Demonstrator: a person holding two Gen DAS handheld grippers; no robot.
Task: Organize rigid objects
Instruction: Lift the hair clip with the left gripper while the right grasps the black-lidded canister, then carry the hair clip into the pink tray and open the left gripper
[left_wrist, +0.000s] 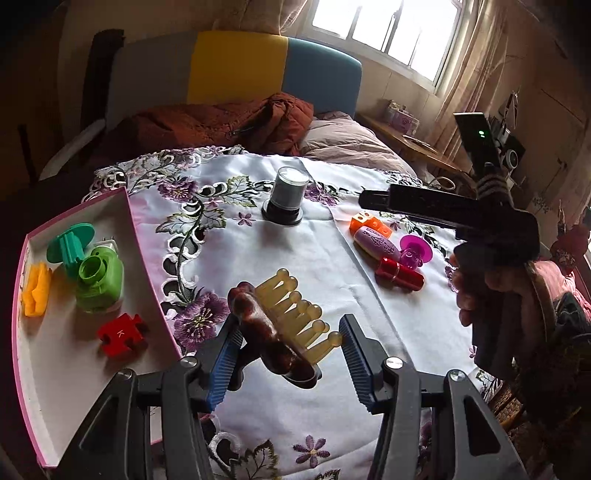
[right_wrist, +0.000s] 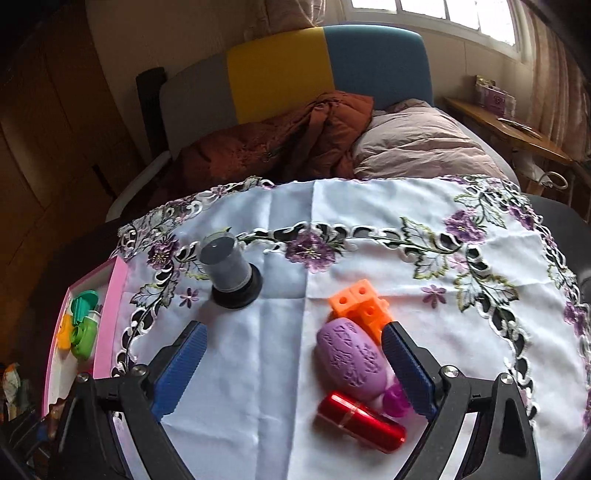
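Observation:
A brown and amber hair claw clip (left_wrist: 284, 325) lies on the white embroidered cloth (left_wrist: 295, 251), between the open fingers of my left gripper (left_wrist: 291, 354). The left pad touches or nearly touches its brown spine. My right gripper (right_wrist: 295, 365) is open and empty above the cloth (right_wrist: 258, 369). A purple embossed oval (right_wrist: 351, 356), a red metallic tube (right_wrist: 360, 421), an orange cube block (right_wrist: 360, 302) and a magenta piece (right_wrist: 395, 400) lie by its right finger. That group also shows in the left wrist view: purple oval (left_wrist: 376, 245), red tube (left_wrist: 399, 274).
A pink-edged white box (left_wrist: 147, 266) at the left holds a green cap piece (left_wrist: 99, 282), a teal piece (left_wrist: 70, 245), a yellow piece (left_wrist: 36, 291) and a red puzzle piece (left_wrist: 120, 334). A clear jar on a black base (left_wrist: 286, 195) stands mid-cloth. A bed lies beyond.

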